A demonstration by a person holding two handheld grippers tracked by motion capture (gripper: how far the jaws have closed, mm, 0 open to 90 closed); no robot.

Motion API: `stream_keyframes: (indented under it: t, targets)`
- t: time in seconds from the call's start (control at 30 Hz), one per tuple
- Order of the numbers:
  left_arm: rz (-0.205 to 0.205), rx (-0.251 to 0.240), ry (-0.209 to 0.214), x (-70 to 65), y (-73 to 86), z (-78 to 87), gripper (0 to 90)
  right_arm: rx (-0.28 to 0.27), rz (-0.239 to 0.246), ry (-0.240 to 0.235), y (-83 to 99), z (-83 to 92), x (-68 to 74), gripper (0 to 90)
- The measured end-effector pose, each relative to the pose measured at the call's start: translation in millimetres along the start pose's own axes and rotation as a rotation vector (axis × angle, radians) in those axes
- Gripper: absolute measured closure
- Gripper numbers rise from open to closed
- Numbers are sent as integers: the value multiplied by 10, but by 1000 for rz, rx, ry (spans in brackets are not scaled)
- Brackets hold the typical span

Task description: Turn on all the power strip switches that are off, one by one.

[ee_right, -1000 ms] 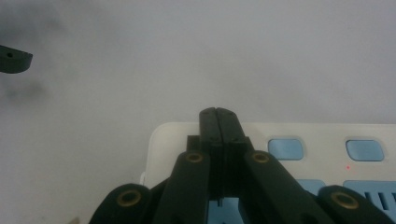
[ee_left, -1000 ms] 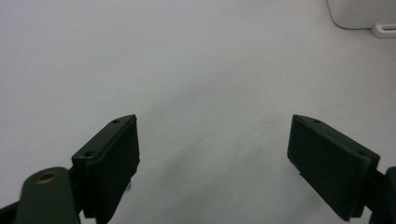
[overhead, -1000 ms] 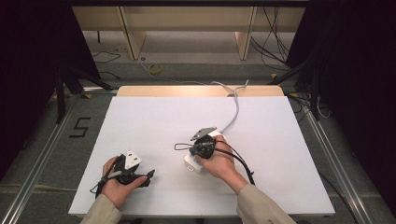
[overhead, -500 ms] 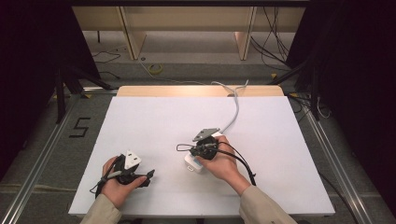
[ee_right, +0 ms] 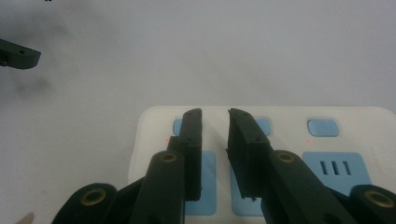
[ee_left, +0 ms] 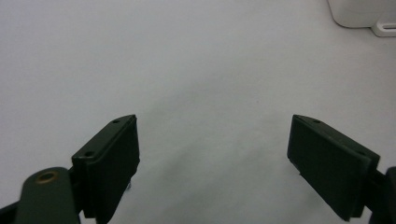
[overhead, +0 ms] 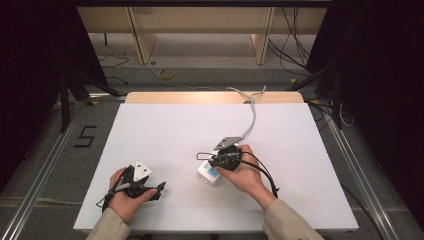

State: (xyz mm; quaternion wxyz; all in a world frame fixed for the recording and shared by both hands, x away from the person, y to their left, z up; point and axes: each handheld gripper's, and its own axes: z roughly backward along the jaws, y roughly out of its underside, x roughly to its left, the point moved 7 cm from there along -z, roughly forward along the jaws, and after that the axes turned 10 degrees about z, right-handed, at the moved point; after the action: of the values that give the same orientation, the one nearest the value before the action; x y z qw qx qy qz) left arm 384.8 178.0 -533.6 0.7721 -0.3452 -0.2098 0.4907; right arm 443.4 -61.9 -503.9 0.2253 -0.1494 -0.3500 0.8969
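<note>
I had the right gripper (ee_right: 215, 114) over the white power strip (overhead: 210, 172), which lay right of centre towards the table's (overhead: 165, 125) near edge. Its jaws had just been opening, a narrow gap with nothing between them. My left gripper (ee_left: 212, 140) sat near the near-left corner, jaws wide and empty.

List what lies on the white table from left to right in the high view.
Left claw in the person's left hand → white power strip → right claw over the strip, jaws just opening with nothing between them → right hand.
</note>
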Motion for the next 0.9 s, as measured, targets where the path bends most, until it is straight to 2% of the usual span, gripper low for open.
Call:
stream_keyframes:
  t: [0.3, 0.67, 0.9]
  targets:
    - [1, 0, -1, 2, 2, 1, 167, -15, -18, 10, 67, 110, -61, 696]
    - [2, 5, -2, 0, 6, -5, 166, -46, -53, 47, 249, 322, -179, 604]
    - [2, 2, -3, 5, 6, -3, 166, -70, -68, 53, 350, 437, -222, 561]
